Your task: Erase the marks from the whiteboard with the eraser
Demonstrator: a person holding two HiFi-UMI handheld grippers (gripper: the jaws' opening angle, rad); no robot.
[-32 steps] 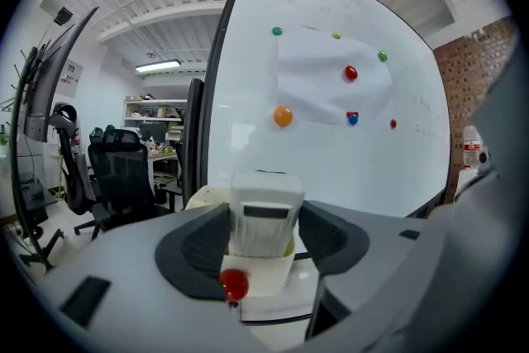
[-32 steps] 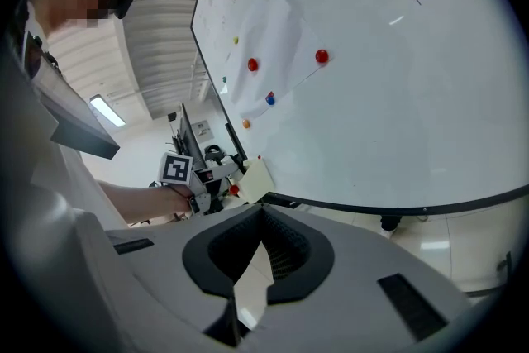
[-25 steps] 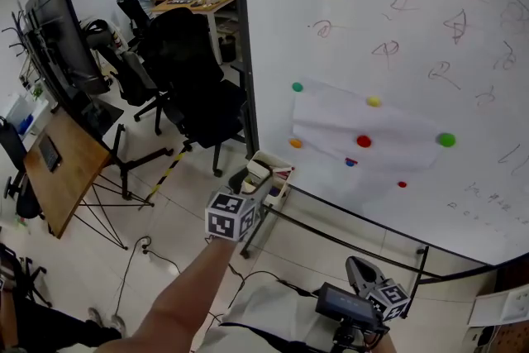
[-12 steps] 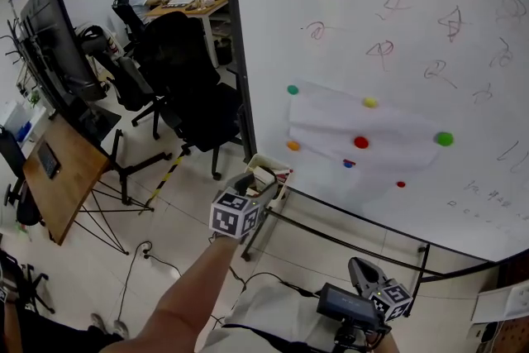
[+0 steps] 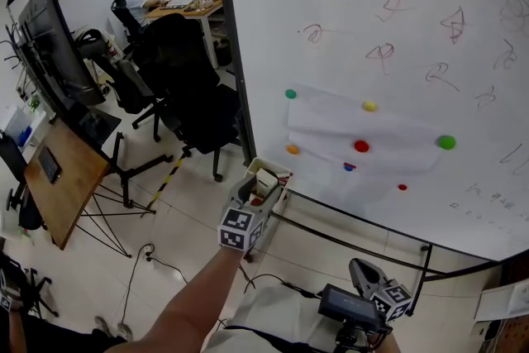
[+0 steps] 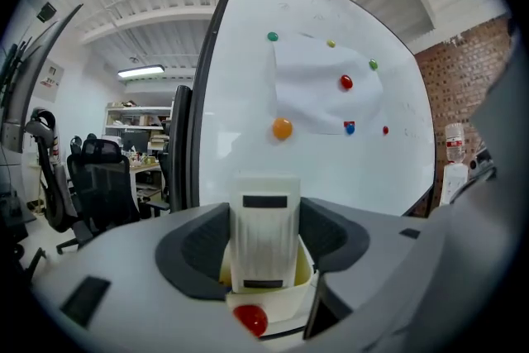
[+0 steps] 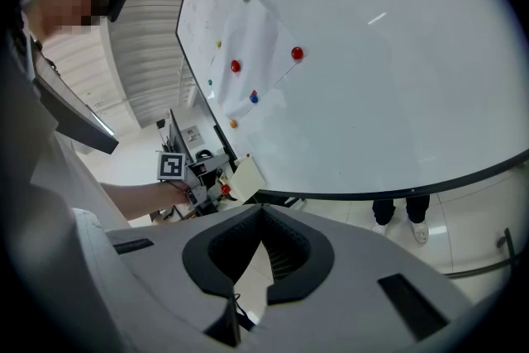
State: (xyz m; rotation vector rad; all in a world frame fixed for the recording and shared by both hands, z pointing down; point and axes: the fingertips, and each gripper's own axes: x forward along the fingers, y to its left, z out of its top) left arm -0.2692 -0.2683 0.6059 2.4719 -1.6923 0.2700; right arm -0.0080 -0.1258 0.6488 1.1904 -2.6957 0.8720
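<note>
Left gripper — jaws closed on the eraser. The eraser stands in the cream tray at the whiteboard's lower left corner, long axis upright in the left gripper view. Right gripper — jaws together, empty.

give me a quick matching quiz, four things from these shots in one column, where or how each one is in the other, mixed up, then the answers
Things:
1. eraser
2. right gripper
3. sheet of paper
4. office chair

Places or states:
a. held flat on the whiteboard by magnets
b. gripped between the jaws of the left gripper
c. on the floor, left of the whiteboard
d. held low, jaws together, nothing in them

Pairs: 1-b, 2-d, 3-a, 4-c
</note>
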